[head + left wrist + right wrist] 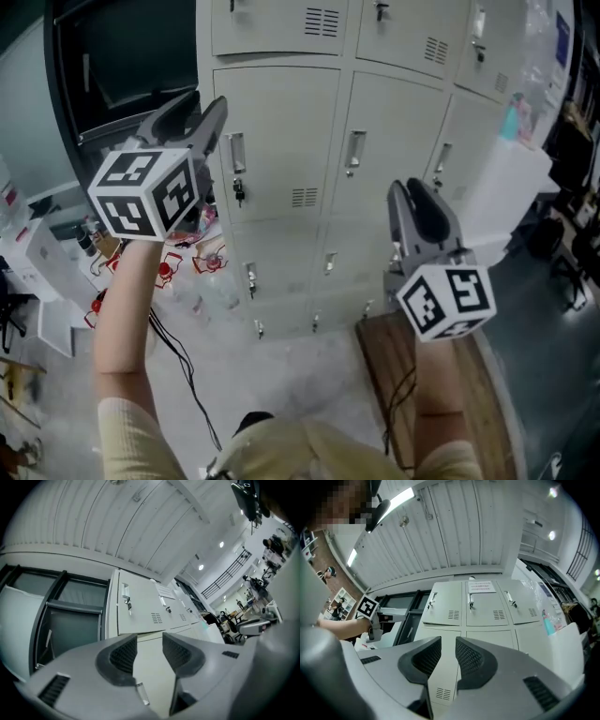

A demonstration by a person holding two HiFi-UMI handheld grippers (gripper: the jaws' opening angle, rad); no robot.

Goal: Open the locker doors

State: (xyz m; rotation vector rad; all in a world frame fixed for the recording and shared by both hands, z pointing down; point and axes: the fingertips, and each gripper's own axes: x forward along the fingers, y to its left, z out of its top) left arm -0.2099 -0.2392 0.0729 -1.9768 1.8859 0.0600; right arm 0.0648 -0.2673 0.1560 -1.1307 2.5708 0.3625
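Note:
A bank of pale grey lockers point(347, 141) stands in front of me, several doors in rows, each with a metal handle point(353, 152) and a small vent. All the doors I can see look closed. My left gripper point(197, 105) is raised at the upper left, near the left column's handle point(237, 155) and not touching it. Its jaws stand open and empty point(149, 648). My right gripper point(415, 192) hangs lower, in front of the right columns. Its jaws show a narrow gap with nothing in it point(448, 651). From the right gripper view the left gripper's marker cube point(367, 606) shows at the left.
A dark window frame point(122, 56) adjoins the lockers on the left. Below it lie boxes and red clutter point(178, 262), and a black cable point(183, 366) trails over the floor. A wooden board point(412, 375) lies at my right. A white panel point(506, 197) leans beside the right lockers.

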